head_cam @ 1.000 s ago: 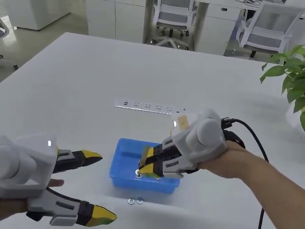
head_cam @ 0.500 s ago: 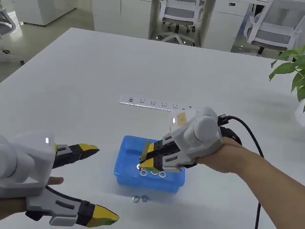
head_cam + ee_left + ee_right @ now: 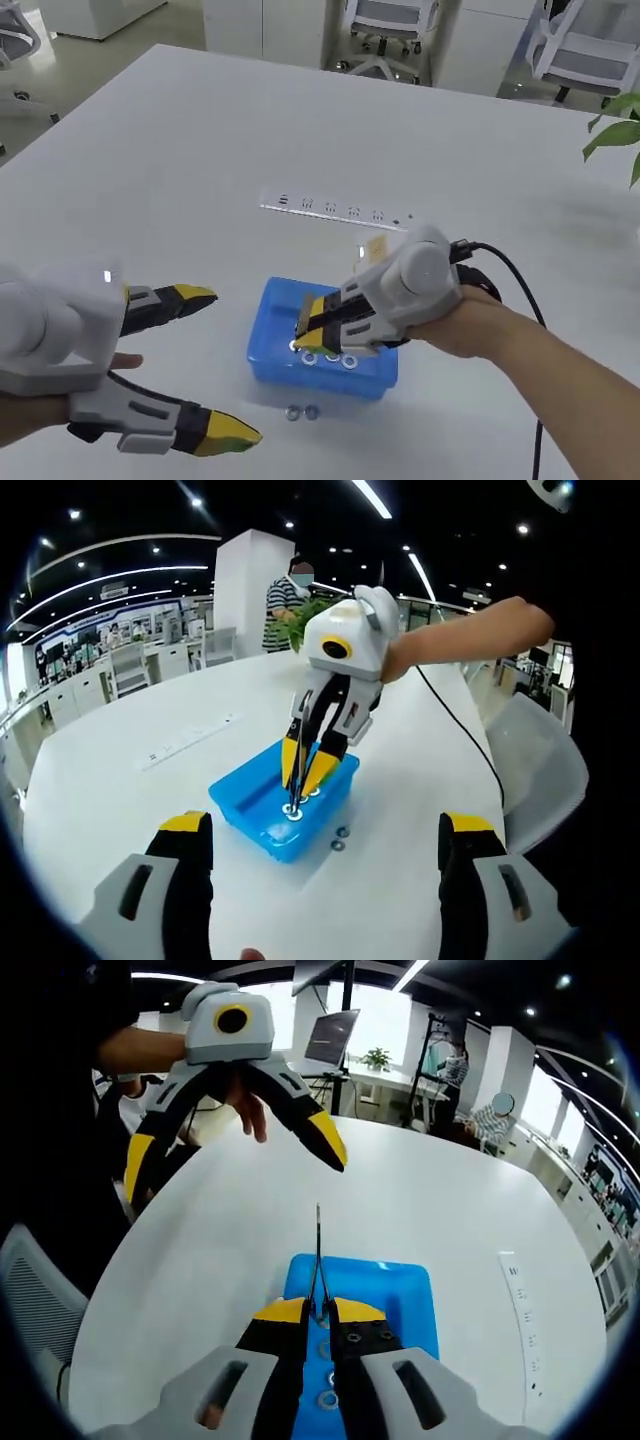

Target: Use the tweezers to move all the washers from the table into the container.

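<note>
So the right gripper [image 3: 315,338] with the tweezers [image 3: 318,1250] is easing up a bit over the blue container [image 3: 268,305] compared to a second ago. Because of that, three washers [image 3: 330,358] are now showing in a row along its near wall, where just one was peeking out from under the jaws before.

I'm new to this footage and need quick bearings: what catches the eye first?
The blue container sits on the white table, with the right gripper shut on tweezers that dip into it over some stored washers. Two loose washers lie just in front of it, and the left gripper hovers open at near left.
</note>
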